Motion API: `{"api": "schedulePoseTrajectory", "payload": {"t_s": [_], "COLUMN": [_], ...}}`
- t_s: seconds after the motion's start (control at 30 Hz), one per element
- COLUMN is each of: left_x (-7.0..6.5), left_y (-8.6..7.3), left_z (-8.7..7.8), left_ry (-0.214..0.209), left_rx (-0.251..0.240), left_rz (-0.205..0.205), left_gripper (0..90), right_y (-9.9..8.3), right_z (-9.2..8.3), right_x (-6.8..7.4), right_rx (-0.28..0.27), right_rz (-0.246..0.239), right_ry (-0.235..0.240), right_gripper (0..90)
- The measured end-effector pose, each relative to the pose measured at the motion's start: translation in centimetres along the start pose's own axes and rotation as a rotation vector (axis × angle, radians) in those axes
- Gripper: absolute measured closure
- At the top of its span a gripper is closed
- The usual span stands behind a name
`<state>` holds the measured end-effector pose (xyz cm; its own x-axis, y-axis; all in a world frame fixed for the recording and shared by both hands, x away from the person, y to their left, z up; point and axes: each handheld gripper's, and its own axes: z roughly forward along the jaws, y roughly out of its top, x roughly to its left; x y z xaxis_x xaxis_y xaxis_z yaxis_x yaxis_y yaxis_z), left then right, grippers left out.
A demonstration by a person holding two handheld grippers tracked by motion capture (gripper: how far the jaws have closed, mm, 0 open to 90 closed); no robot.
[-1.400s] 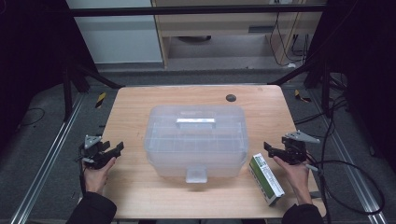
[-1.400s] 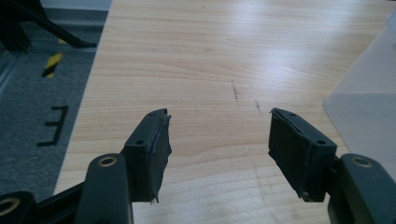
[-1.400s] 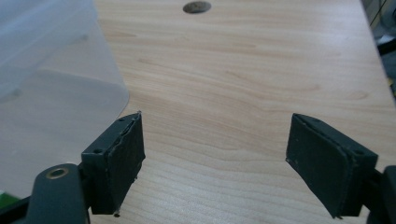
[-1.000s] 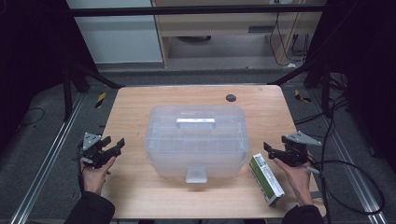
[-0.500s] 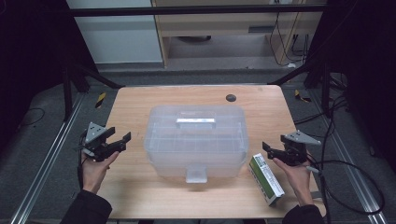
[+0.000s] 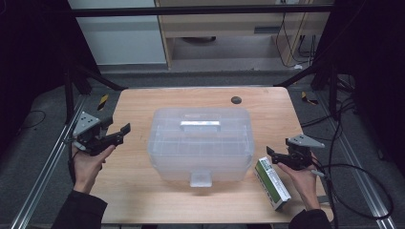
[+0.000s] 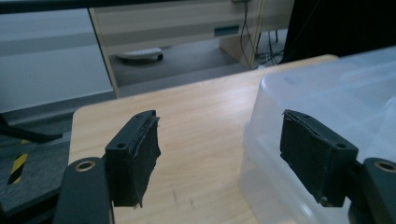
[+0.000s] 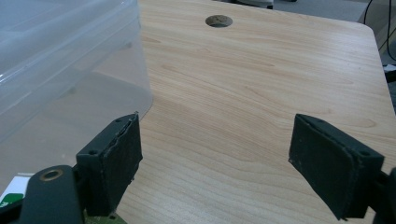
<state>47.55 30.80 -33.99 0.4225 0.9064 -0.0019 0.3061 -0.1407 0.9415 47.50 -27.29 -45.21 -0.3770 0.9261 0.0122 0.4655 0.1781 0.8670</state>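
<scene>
Black rubber pads face each other across a wide gap on the left gripper (image 6: 113, 135), whose jaws have just been opening and have nothing between them; through its own camera they frame bare tabletop with the corner of the clear plastic storage box (image 7: 327, 107) just ahead. The right gripper (image 6: 277, 153) likewise stands spread and empty, its pads (image 8: 114, 163) framing wood grain, with the box wall (image 8: 65, 56) close at its left. Moving outward, the box (image 6: 199, 143) sits in the middle of the wooden table (image 6: 143, 102), lid on and the front latch (image 6: 200, 179) apparently down, with its handle lying flat on top. A green and white carton (image 6: 271, 182) lies flat just beside the box's near right corner, below the right gripper and under that hand. Judging from this layout, the work has barely started: the box is unopened, the carton untouched on the table, and neither tool has hold of anything. Opening the lid and putting the carton inside would seem to be what remains.
</scene>
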Motion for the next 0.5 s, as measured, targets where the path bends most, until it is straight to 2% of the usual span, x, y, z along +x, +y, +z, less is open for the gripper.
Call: {"api": "schedulePoseTrajectory", "payload": {"t_s": [0.1,0.13,0.27,0.4,0.5], "left_x": [-0.4,-0.7,-1.3,-2.0,-2.2], "left_y": [1.4,1.9,2.6,3.2,3.3], "left_z": [0.1,0.4,0.9,1.4,1.5], "left_ry": [-0.013,-0.032,-0.055,-0.103,-0.117], "left_rx": [-0.01,-0.007,-0.021,-0.012,-0.013], "left_rz": [0.009,0.007,-0.001,0.022,0.033], "left_gripper": [26.5,25.6,25.7,25.7,25.7], "right_y": [0.1,0.2,0.3,0.4,0.4], "right_z": [-0.1,-0.2,-0.2,-0.3,-0.2], "right_x": [0.1,0.1,0.1,0.1,0.1], "right_rx": [-0.004,-0.005,-0.005,-0.015,-0.011], "right_rz": [-0.008,-0.009,-0.018,-0.017,-0.024], "right_ry": [0.001,0.001,0.005,0.008,0.007], "right_gripper": [17.0,16.9,16.8,16.7,16.7]}}
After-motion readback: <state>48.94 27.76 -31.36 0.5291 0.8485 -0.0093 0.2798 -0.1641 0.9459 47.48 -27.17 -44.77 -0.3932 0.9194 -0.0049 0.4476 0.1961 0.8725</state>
